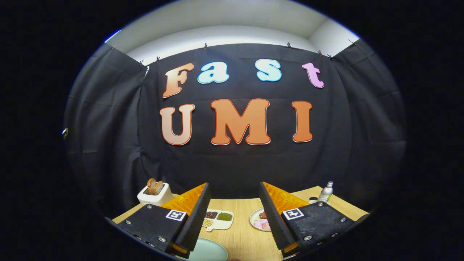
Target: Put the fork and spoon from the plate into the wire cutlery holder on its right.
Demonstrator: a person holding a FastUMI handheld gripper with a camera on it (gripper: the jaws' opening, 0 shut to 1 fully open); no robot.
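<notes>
Spread wide and holding nothing, the gripper (235, 212) hangs above a light wooden tabletop (243, 237), its two fingers angled outward with bare wood showing in the gap between them. Each finger carries a small square black-and-white marker on its upper face. Just below the left finger, at the near edge of the table, lies part of a pale blue-green round plate (208, 251); most of it is cut off, and no cutlery can be made out on the visible part. Between the fingers and a little ahead of them sits a white divided tray (218, 219) with compartments of dark, green and pale grains. Beside it to the right, partly hidden by the right finger, is a small white round plate (259, 219) holding pink and dark pieces of food. Beyond the left finger stands a white toaster (155, 193) with brown bread slices upright in its slots. Beyond the right finger, near the far table edge, stands a slim silver bottle (326, 192) with a grey cap.
</notes>
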